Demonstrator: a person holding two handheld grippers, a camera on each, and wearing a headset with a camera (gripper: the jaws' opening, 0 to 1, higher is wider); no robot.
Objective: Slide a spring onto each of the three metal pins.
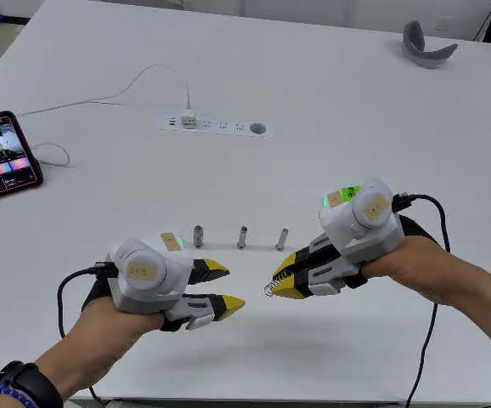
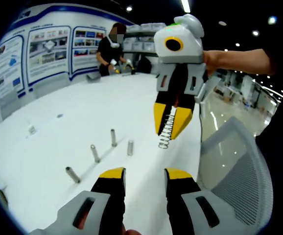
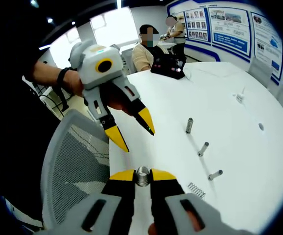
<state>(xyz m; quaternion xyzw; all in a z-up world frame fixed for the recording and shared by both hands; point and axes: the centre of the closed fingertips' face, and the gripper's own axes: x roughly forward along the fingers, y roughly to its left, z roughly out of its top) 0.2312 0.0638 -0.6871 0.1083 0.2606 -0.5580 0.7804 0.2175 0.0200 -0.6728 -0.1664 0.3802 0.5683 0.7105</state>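
Head view: power strip [image 1: 214, 126] and tablet [image 1: 3, 155] lie beyond the pins [image 1: 242, 237]; left gripper [image 1: 234, 284] jaws spread, right gripper [image 1: 276, 285] pinching a spring [image 1: 268, 289].

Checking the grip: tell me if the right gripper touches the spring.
Touching. Right gripper view shows the spring pinched between the right gripper's yellow tips.

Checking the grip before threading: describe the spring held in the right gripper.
The spring is a small, silvery wire coil, seemingly metal. It is pinched between the yellow tips of the right gripper. Part of it juts past the tips, with the free end in the air over the white table, clear of the three pins.
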